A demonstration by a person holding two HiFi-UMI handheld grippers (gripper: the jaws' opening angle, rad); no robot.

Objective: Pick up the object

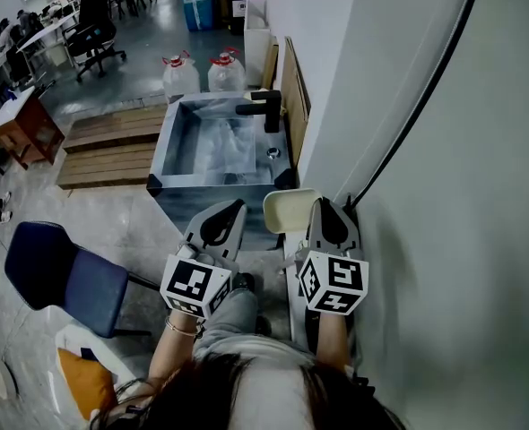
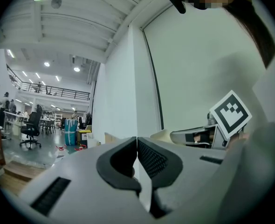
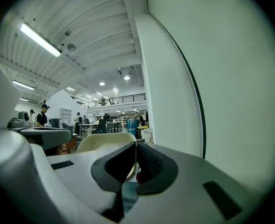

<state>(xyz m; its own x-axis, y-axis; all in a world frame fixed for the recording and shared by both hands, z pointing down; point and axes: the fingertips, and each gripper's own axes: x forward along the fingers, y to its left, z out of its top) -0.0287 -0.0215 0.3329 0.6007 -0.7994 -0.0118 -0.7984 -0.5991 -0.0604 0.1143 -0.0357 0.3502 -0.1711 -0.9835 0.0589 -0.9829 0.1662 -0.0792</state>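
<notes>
The person holds both tools low and close to the body, side by side. The left hand-held gripper (image 1: 229,211) points toward 12 o'clock. In the left gripper view its black pads meet along one line, so the jaws are together with nothing between them (image 2: 137,143). The right hand-held gripper (image 1: 324,208) sits just beside it at 3 o'clock, next to the white wall (image 1: 426,204). Its jaws are likewise pressed together and empty in the right gripper view (image 3: 136,146).

A cream chair back (image 1: 290,208) shows between the two tools, nearer the right one, and it fills the space behind the right jaws (image 3: 105,141). At 12 o'clock from the tools stands a grey metal basin (image 1: 169,141) with a black faucet (image 1: 263,107) at its right rim. Past it, two clear water jugs (image 1: 181,76) with red caps stand on the floor. Wooden pallets (image 1: 110,146) lie at 10 o'clock, beside the basin, and a blue chair (image 1: 63,276) stands at 9 o'clock. A black cable (image 1: 410,119) runs up the wall.

Nothing in these views marks out which thing is the object to pick up, and neither tool touches anything.
</notes>
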